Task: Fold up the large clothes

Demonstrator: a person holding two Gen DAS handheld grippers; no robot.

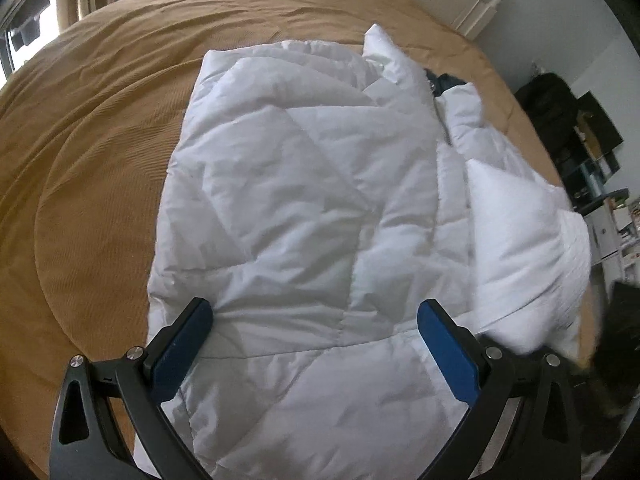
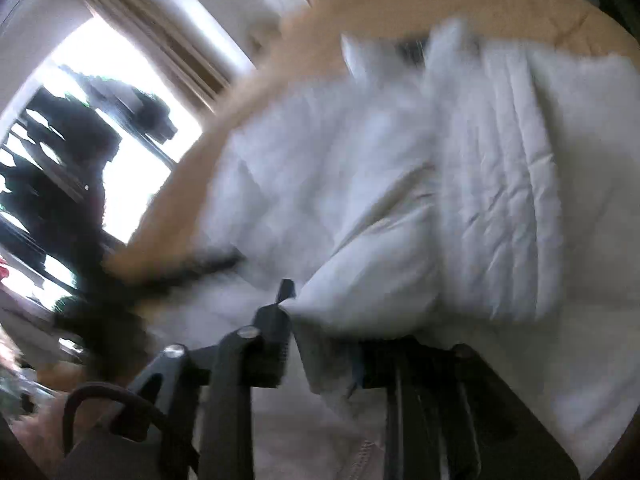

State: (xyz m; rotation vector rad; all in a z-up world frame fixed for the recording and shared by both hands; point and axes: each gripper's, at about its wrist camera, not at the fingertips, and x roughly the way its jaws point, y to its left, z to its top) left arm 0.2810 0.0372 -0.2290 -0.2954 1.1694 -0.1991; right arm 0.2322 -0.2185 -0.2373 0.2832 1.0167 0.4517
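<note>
Plainly the white puffer jacket [image 1: 304, 200], soft, light and slithery, lay on the tan bedspread [image 1: 100, 140], the left gripper [image 1: 316, 320] gaping empty above its hem, the right gripper [image 2: 320, 344] pinching a blurred fold, seams gripping best.

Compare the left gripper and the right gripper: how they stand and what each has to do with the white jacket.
The left gripper has its jaws wide apart above the white puffer jacket, gripping nothing; the right gripper is nearly closed with a fold of the jacket pinched between its jaws. The left wrist view is sharp, while the right wrist view is blurred. Both point down at the same jacket, which lies on the tan bedspread.
</note>
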